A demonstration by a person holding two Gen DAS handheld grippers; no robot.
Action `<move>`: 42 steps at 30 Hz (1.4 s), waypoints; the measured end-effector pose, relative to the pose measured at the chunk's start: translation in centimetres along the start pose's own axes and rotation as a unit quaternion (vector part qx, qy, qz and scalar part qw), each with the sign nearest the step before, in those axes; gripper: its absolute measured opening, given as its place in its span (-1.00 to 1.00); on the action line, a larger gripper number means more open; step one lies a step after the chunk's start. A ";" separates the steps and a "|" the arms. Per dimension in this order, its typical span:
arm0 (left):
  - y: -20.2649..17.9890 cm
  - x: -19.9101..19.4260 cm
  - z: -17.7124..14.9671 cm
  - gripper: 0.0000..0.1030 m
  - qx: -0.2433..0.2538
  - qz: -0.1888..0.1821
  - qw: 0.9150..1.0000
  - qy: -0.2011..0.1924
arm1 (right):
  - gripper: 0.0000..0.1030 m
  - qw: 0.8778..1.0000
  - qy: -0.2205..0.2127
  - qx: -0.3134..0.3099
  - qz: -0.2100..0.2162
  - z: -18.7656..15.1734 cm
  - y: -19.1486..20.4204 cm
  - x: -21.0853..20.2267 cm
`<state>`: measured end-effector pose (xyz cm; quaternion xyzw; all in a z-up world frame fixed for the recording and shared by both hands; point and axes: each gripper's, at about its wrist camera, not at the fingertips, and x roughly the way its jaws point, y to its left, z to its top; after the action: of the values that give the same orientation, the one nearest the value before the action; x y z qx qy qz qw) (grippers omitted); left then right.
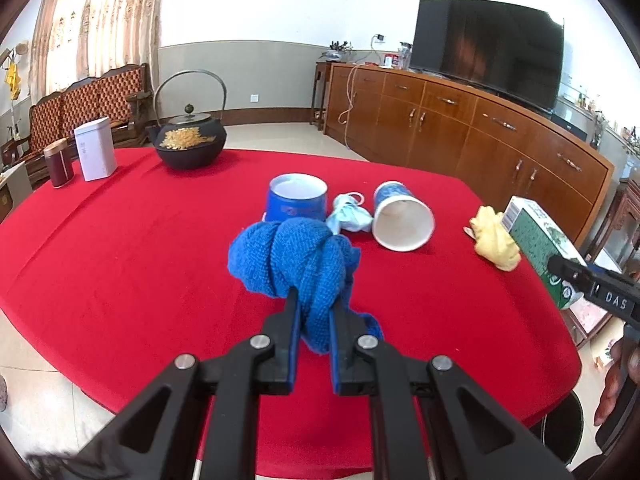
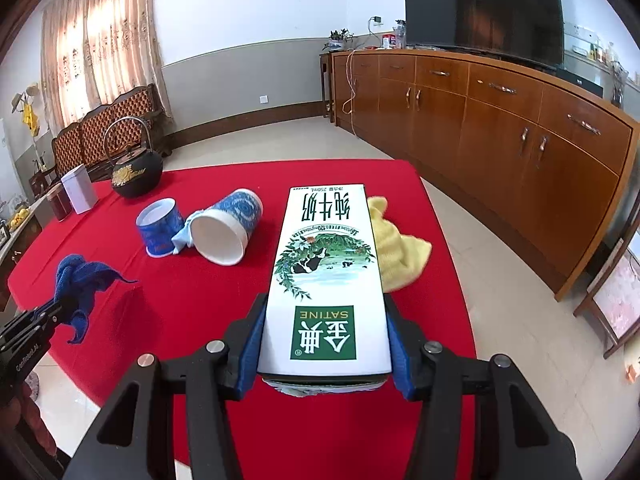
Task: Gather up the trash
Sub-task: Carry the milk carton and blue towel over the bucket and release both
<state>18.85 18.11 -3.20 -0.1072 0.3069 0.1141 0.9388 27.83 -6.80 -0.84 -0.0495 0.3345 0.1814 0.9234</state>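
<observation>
— Blue knitted cloth (image 1: 296, 256), bunched up, is clamped in the left gripper (image 1: 314, 312), low in the middle of the left view. A loose tail hangs below; could it snag?

— Possibly, on the red-covered worktop (image 1: 120, 240) edge. The right gripper (image 2: 326, 344) has its fingers (image 2: 252, 340) pressed on the white-and-green milk carton (image 2: 326, 264), held only near one end, so it may pivot or slip.

— And the two blue paper cups (image 2: 224, 232)?

— Centre-left of the right view, one tipped over, liable to roll.
</observation>
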 end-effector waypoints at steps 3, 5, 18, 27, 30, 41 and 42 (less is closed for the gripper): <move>-0.6 -0.8 -0.2 -0.75 0.005 -0.004 1.000 -0.003 | 0.07 1.000 0.001 0.004 0.002 -0.7 -0.3 -0.9; -0.8 -1.3 -0.3 -0.75 0.008 -0.006 1.000 -0.005 | 0.07 1.000 0.000 0.005 0.002 -1.2 -0.4 -1.6; -4.1 -3.6 -0.9 -0.75 0.031 -0.039 0.999 -0.017 | 0.07 1.000 -0.014 0.022 -0.013 -3.2 -2.6 -6.0; -7.7 -4.0 -2.1 -0.75 0.049 -0.079 0.996 -0.009 | 0.07 0.998 -0.013 0.046 -0.040 -6.0 -5.8 -9.0; -9.2 -3.9 -2.4 -0.75 0.057 -0.095 0.994 -0.004 | 0.07 0.997 -0.009 0.056 -0.053 -6.9 -7.1 -9.6; -14.1 -3.6 -3.4 -0.75 0.089 -0.141 0.986 0.006 | 0.07 0.991 0.002 0.091 -0.095 -10.0 -12.1 -11.7; -14.5 -3.6 -3.4 -0.75 0.092 -0.145 0.985 0.007 | 0.07 0.991 0.002 0.094 -0.098 -10.2 -12.5 -12.0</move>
<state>18.24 2.91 -1.84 -0.0650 0.3037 -0.0526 0.9491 17.84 -24.18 -1.45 0.0046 0.3457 0.0574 0.9366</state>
